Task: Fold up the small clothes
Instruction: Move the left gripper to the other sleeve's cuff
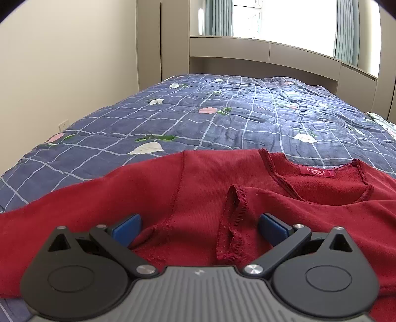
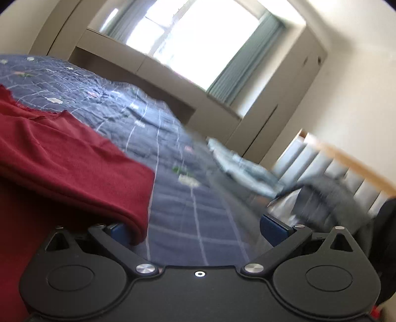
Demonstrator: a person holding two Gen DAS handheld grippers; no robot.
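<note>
Here, closest to the left wrist camera, the left gripper [image 1: 199,226] sits low over a dark red top [image 1: 158,188] with its two blue fingers [image 1: 127,226] spread wide apart, gripping nothing. Between those fingers lies red cloth, including a sleeve cuff [image 1: 234,223] with a frayed, stitched edge that has been laid across the body of the top. Just beyond the cuff is the neckline, with a small pink label [image 1: 316,171] sewn inside the back of the collar. One sleeve stretches away to the left across the bed. The top lies flat on a blue quilt [image 1: 222,116] marked with a white grid and pink and white flowers.

From the right wrist camera, the right gripper [image 2: 195,229] is also spread open and empty. Its left finger is partly hidden behind a folded edge of the red top [image 2: 74,161], which fills the left side of the view; whether the finger touches the cloth I cannot tell. The other finger [image 2: 274,230] hangs over bare quilt [image 2: 188,218]. This view is tilted and blurred toward the right.

Farther off, at the far side of the bed, stand beige cabinets [image 1: 259,53] under a bright window [image 1: 297,19] with pale green curtains [image 2: 242,64]. A padded headboard [image 2: 346,171] with a wooden rail shows at the right.
</note>
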